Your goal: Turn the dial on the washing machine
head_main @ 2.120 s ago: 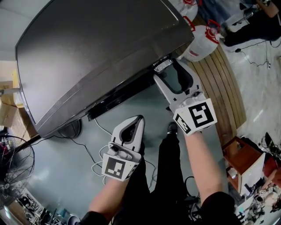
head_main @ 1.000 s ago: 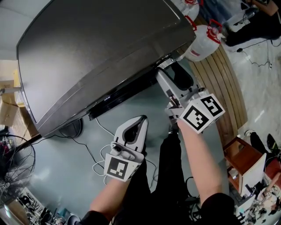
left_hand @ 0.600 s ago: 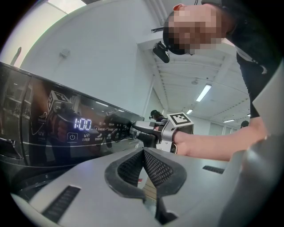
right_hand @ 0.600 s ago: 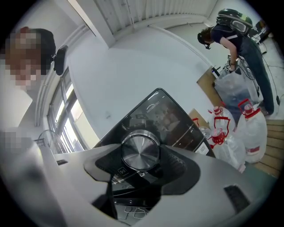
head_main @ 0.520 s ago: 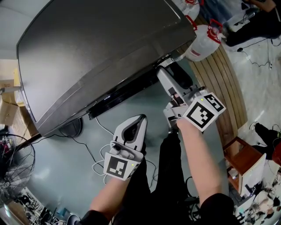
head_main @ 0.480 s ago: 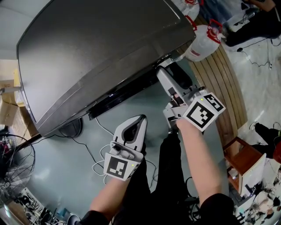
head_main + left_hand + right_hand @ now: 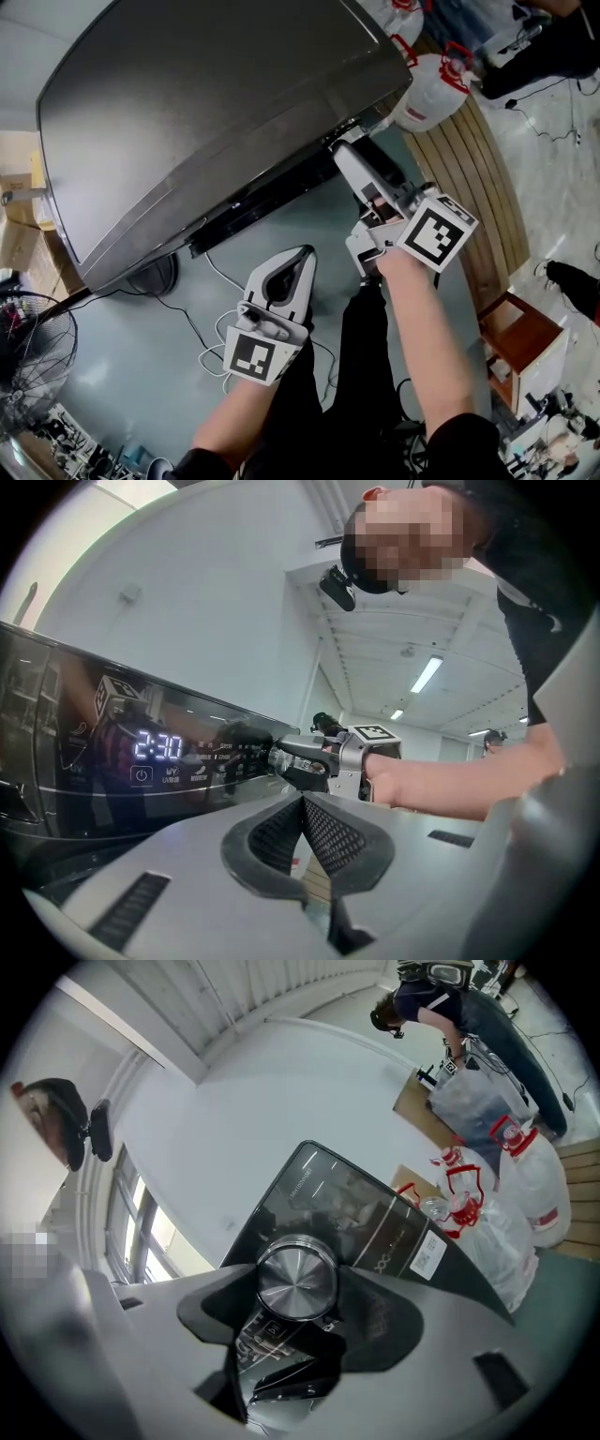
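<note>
With the right hand-held gripper (image 7: 345, 150) clamped on the metal dial (image 7: 296, 1277) at the right end of the washing machine's (image 7: 206, 103) front panel, the grip is made and the turn itself seems left to finish, while the left hand-held gripper (image 7: 302, 808) hangs back, jaws together and empty.

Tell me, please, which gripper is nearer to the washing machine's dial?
Right. The right gripper has its jaws around the dial; the left gripper hangs apart from it, jaws together.

white bags with red ties (image 7: 433, 82) stand at the far end of a slatted wooden platform (image 7: 487, 178). a wire fan (image 7: 33, 361) sits on the grey floor (image 7: 122, 375) at lower left, thin cables (image 7: 211, 349) trailing nearby. a brown wooden box (image 7: 516, 339) lies at right.
</note>
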The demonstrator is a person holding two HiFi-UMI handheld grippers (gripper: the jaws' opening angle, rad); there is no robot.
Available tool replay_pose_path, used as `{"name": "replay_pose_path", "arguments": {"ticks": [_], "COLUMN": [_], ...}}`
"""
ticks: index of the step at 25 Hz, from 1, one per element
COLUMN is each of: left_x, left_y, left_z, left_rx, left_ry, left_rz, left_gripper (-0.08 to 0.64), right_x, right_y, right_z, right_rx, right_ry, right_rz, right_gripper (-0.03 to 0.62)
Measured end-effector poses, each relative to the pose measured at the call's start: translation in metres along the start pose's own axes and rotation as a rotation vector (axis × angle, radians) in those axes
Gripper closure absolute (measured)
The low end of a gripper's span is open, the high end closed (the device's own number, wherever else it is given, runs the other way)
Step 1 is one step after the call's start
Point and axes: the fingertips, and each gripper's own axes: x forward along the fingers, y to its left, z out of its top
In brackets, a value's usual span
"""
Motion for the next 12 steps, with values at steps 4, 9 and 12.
{"name": "replay_pose_path", "arguments": {"ticks": [4, 9, 12], "left_x": [0.001, 0.003, 0.006], "left_y": [-0.001, -0.003, -0.003], "left_z": [0.0, 0.001, 0.001], "left_rx": [0.007, 0.009, 0.005], "left_ry": [0.003, 0.006, 0.007], "left_rz": [-0.006, -0.003, 0.004], "left_gripper": [0.546, 0.546, 0.546], "right_x": [-0.005, -0.014, -0.021], "right_y": [-0.008, -0.01, -0.008], "right_z": [-0.003, 0.003, 0.003], "right_rx": [-0.003, -0.117, -0.265], "right_ry": [-0.007, -0.008, 0.019], "right_rz": [-0.05, -0.091, -0.117], "right_gripper": [0.301, 0.301, 0.301]}}
